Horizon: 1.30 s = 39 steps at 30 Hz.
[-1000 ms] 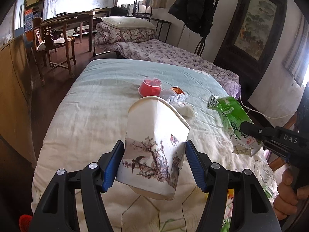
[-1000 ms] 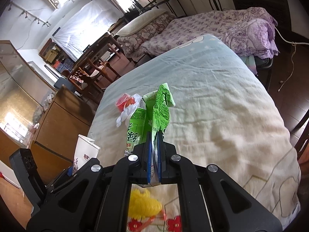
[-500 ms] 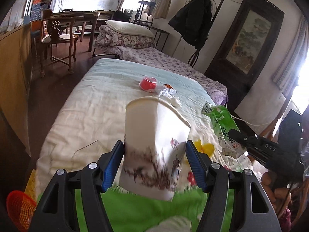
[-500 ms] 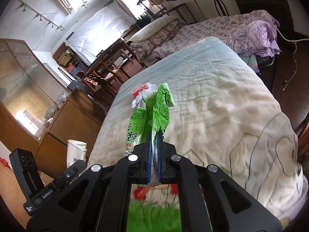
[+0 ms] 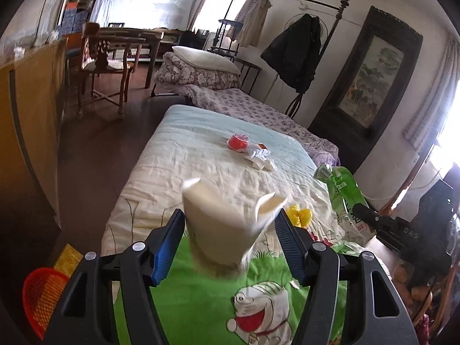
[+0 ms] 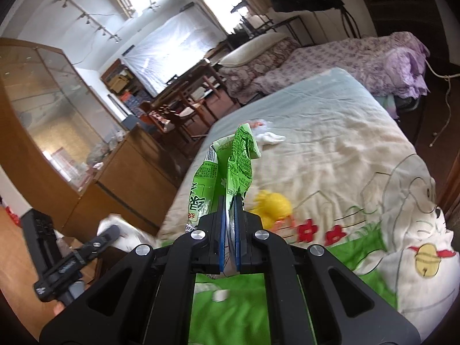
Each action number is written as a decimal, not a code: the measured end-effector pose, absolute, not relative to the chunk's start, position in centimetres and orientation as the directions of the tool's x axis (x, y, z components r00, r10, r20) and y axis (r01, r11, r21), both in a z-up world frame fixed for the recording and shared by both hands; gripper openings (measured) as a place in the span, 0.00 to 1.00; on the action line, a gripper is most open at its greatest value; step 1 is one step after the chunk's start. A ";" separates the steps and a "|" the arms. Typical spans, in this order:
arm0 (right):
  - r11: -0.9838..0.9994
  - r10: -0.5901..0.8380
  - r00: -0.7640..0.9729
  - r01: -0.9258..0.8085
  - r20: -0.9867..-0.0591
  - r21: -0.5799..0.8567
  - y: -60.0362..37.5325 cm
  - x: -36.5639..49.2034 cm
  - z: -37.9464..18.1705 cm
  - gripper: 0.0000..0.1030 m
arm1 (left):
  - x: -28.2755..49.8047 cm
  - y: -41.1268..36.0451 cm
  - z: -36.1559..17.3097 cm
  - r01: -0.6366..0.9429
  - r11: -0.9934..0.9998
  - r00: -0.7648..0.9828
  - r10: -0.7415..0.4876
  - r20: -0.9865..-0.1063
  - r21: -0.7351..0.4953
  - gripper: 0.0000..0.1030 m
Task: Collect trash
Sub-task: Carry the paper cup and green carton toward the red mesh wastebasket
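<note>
Left gripper (image 5: 230, 240): fingers spread wide, blue pads either side of the paper bag, contact not clear through blur.
Paper bag (image 5: 227, 221): cream, motion-blurred, mouth open and tilted, between the left fingers, above the near end of the bed.
Right gripper (image 6: 229, 230): fingers pressed together, pinching the green wrapper at its lower edge.
Green wrapper (image 6: 227, 169): crumpled, standing up from the pads, above the near end of the bed (image 5: 201, 158).
Red cup (image 5: 238, 141): on the bed, far half.
White wrappers (image 5: 260, 158): on the bed, just beside the red cup.
Red basket (image 5: 43, 296): on the floor, left of the bed's near corner.
</note>
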State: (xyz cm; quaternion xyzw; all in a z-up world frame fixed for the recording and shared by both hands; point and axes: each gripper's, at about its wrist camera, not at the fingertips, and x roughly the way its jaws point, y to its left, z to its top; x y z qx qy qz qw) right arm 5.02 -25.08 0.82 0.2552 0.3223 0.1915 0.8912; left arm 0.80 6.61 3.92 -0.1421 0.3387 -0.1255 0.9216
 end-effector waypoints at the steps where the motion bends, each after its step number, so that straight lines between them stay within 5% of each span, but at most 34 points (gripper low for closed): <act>1: 0.799 0.507 0.720 -0.188 -0.474 0.571 -24.8 4.7 1.2 0.06 | 0.6 6.8 3.8 0.138 0.923 0.735 -0.339 -0.587 -0.360 0.60; 9: 0.806 0.508 0.725 -0.211 -0.464 0.553 -24.0 3.1 2.1 0.06 | 0.4 5.9 2.9 0.157 0.926 0.720 -0.345 -0.603 -0.342 0.59; 14: 0.800 0.507 0.720 -0.188 -0.475 0.570 -24.6 3.7 1.5 0.06 | 2.3 2.6 1.4 0.198 0.944 0.671 -0.327 -0.666 -0.264 0.80; 18: 0.797 0.511 0.713 -0.185 -0.480 0.574 -25.0 3.8 1.2 0.06 | 5.1 0.8 -1.4 0.168 0.972 0.606 -0.233 -0.761 -0.164 0.82; 21: 0.793 0.513 0.714 -0.182 -0.477 0.581 -25.2 3.7 1.1 0.06 | 6.9 0.9 -3.3 0.141 0.972 0.508 -0.232 -0.829 -0.185 0.79; 25: 0.782 0.521 0.713 -0.179 -0.469 0.597 -25.6 3.7 0.9 0.06 | 6.9 0.6 -4.1 0.159 0.971 0.478 -0.234 -0.847 -0.179 0.53; 32: 0.777 0.529 0.716 -0.192 -0.456 0.599 -25.7 3.2 1.4 0.06 | 4.1 2.0 -1.5 0.182 0.949 0.571 -0.316 -0.757 -0.259 0.51; 39: 0.767 0.560 0.702 -0.240 -0.439 0.595 -24.3 2.2 2.6 0.06 | 0.7 6.7 3.1 0.119 0.958 0.682 -0.270 -0.679 -0.261 0.51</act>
